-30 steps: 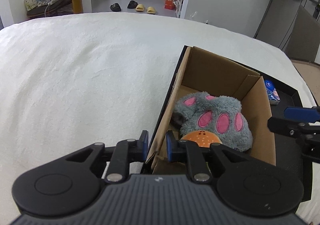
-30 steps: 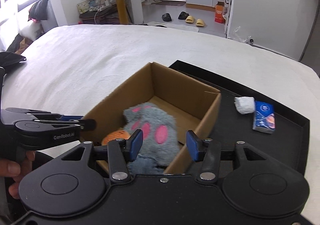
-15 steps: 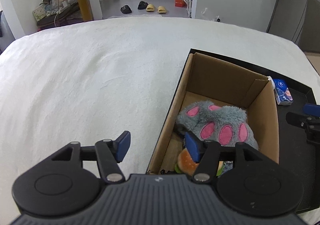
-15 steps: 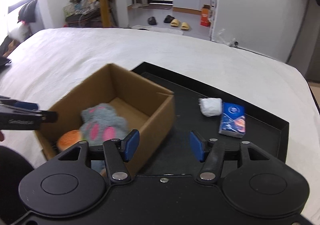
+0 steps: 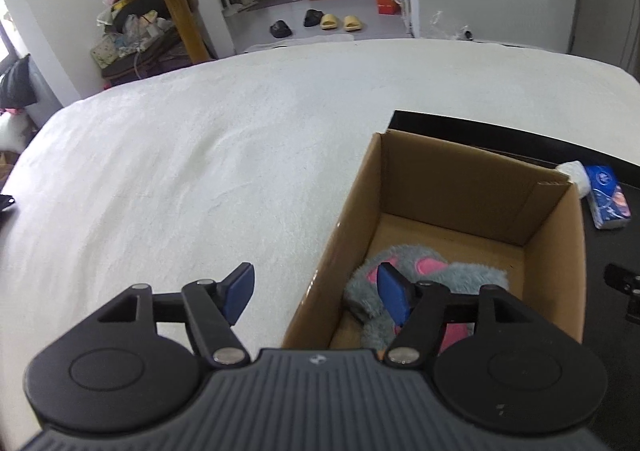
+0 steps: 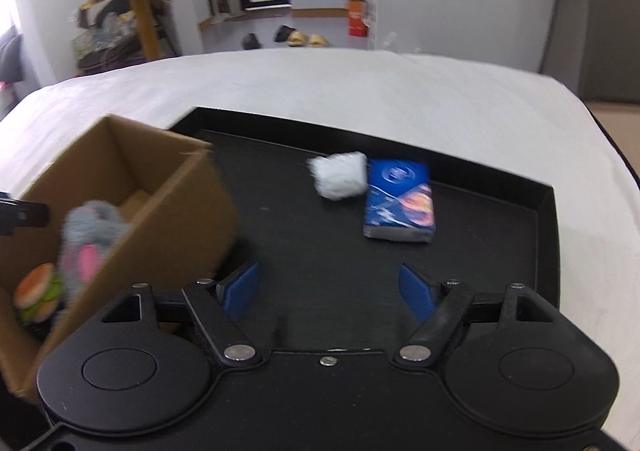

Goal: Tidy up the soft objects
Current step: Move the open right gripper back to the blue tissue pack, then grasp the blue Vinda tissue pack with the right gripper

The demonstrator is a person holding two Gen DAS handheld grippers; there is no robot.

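With the grey paw plush (image 6: 94, 237) and burger toy (image 6: 38, 293) already in the cardboard box (image 6: 176, 219), the empty right gripper (image 6: 329, 293), jaws opening, faces the white fluffy ball (image 6: 340, 181) at twelve o'clock beside the tissue pack (image 6: 400, 205), likely next, while the left gripper (image 5: 314, 293) opens empty over the box's edge.

Left tongs (image 5: 316, 291) opening astride cardboard box (image 5: 472, 187) wall, grey plush (image 5: 460, 275) inside

Matt brown cardboard box (image 5: 472, 187), fuzzy grey plush paw (image 5: 424, 271), glossy blue tissue pack (image 6: 398, 205), matt black tray (image 6: 500, 219)
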